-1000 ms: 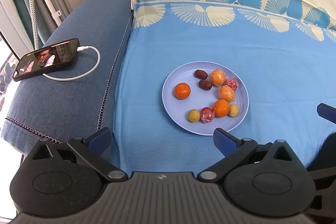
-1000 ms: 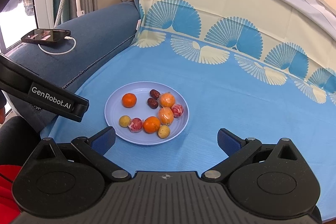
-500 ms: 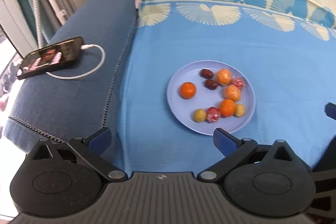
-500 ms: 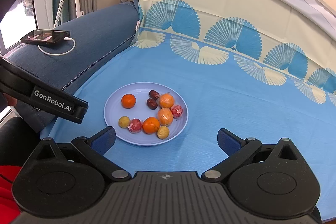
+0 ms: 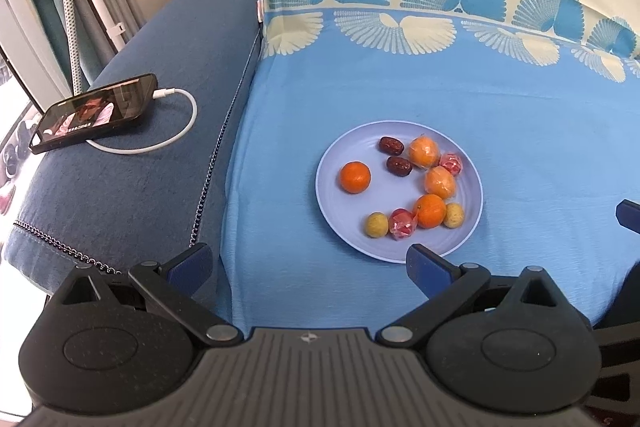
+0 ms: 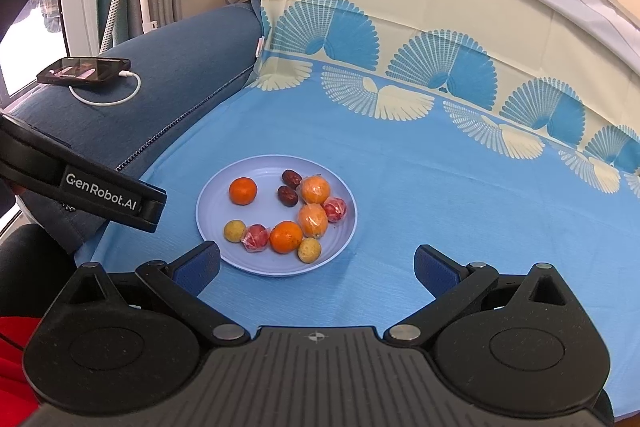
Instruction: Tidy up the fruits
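A pale blue plate (image 5: 332, 183) (image 6: 208, 203) lies on the blue cloth and holds mixed fruit. One bare orange (image 5: 355, 177) (image 6: 242, 191) sits apart at the plate's left. Two dark red dates (image 5: 391, 145) (image 6: 292, 177) lie toward the back. Wrapped oranges (image 5: 423, 151) (image 6: 315, 189), red wrapped fruits (image 5: 402, 223) (image 6: 254, 238) and small yellow fruits (image 5: 377, 225) (image 6: 234, 230) fill the right and front. My left gripper (image 5: 310, 263) hangs open near the plate's front left. My right gripper (image 6: 318, 265) is open just before the plate's front edge. Both hold nothing.
A phone (image 5: 94, 113) (image 6: 84, 70) on a white charging cable (image 5: 176, 131) rests on the dark blue sofa arm (image 5: 140, 187) at the left. The left gripper's body (image 6: 80, 179) crosses the right wrist view at the left. A patterned cloth backrest (image 6: 400, 27) rises behind the plate.
The left wrist view has shifted a little, so the plate sits slightly further right and lower in it. The right gripper has crept a touch nearer the plate. Both stay open.
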Available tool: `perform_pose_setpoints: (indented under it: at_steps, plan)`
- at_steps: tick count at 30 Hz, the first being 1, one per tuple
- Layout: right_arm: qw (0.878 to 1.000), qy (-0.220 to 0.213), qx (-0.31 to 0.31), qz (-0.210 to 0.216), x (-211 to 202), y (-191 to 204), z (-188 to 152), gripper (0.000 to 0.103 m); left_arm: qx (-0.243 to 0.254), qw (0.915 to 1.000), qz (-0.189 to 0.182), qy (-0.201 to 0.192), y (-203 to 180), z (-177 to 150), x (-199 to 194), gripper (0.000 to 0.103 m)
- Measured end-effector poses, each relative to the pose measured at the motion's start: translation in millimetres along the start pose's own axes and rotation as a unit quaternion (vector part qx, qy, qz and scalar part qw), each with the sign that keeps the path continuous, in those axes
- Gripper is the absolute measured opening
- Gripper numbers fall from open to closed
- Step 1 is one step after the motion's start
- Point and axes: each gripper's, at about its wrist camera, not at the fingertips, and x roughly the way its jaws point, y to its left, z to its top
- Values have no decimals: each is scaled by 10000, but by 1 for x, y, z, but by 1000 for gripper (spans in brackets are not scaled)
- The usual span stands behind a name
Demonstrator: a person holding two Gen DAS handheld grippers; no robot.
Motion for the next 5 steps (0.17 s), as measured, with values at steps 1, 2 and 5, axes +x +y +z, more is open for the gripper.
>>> perform_pose_setpoints:
  at_steps: [1, 2, 5]
  plan:
    - [10000, -1, 10, -2, 0, 0, 0, 102, 10, 10000, 17, -17, -1, 0, -1, 103]
    - [10000, -1, 14, -1, 0, 0, 0, 102, 28, 10000, 26, -31, -1, -1, -1, 103]
    - [10000, -3, 28, 6, 1, 0, -1, 102, 66, 10000, 25, -29, -3, -1, -2, 103]
